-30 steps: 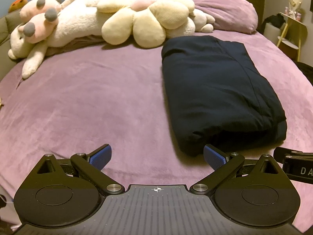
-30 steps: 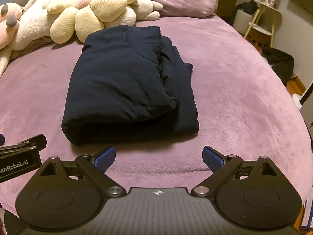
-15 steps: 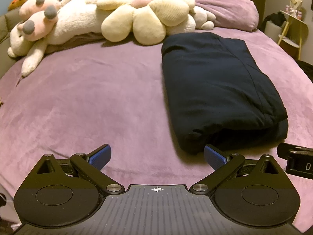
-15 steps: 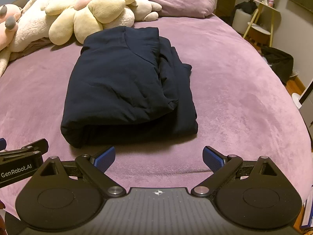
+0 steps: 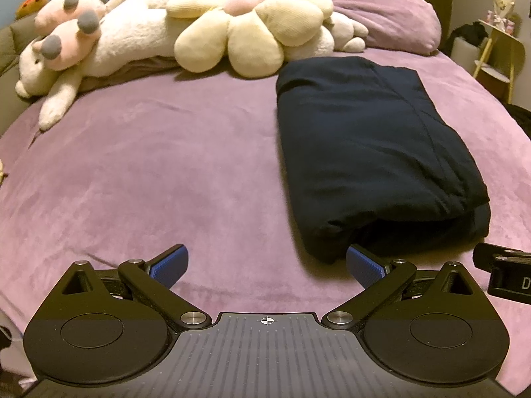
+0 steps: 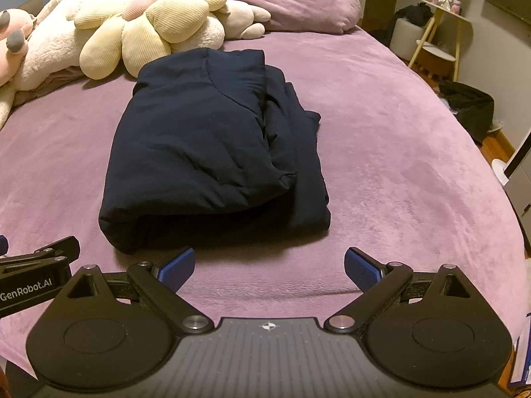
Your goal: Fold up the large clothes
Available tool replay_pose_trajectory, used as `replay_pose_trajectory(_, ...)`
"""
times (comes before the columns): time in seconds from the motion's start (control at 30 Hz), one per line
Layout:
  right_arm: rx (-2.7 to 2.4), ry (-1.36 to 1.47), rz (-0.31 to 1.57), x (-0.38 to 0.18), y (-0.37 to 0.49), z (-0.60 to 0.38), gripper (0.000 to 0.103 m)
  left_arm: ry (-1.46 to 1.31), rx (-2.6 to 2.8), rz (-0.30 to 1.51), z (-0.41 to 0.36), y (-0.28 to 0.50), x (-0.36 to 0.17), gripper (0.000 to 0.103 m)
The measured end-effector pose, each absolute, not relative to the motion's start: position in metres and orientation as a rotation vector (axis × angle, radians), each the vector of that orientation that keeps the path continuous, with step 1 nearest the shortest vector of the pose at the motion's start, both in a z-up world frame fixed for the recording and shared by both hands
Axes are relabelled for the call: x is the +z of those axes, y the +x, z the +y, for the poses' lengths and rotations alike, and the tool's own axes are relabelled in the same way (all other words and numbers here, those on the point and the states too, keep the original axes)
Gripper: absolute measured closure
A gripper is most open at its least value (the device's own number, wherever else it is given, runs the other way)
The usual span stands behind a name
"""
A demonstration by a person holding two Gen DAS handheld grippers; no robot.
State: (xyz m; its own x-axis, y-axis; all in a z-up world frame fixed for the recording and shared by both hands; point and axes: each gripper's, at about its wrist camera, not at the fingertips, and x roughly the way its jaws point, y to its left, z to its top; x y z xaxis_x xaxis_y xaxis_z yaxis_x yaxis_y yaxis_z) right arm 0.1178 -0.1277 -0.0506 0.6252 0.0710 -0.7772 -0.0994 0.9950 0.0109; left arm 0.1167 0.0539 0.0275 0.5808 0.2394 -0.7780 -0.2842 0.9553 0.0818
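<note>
A dark navy garment (image 5: 371, 152) (image 6: 205, 152) lies folded into a thick rectangle on the purple bed cover (image 5: 166, 172) (image 6: 398, 165). My left gripper (image 5: 265, 265) hovers open just short of the garment's near left corner, its blue pads holding nothing. My right gripper (image 6: 269, 265) is open too, just in front of the garment's near edge and slightly right of it. Each gripper's body shows at the edge of the other's view.
Large plush toys (image 5: 109, 43) and a cream flower cushion (image 5: 259, 36) (image 6: 149, 30) line the head of the bed, beside a purple pillow (image 5: 391, 20) (image 6: 298, 3). A yellow side table (image 6: 441, 33) and a dark bag (image 6: 468, 106) stand right of the bed.
Both grippers have drifted slightly forward toward the garment, so it sits a little lower and nearer in each view. Both jaws stay open.
</note>
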Motion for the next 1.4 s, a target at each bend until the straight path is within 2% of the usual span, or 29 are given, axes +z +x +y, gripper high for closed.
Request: replay_pose_trajectory(1.4,0.084,-0.020,0.878,-0.0509,0.1165,-0.1340,0.004,-0.070,0.287,0.906,0.0473,0.1177,0.0211,0.000)
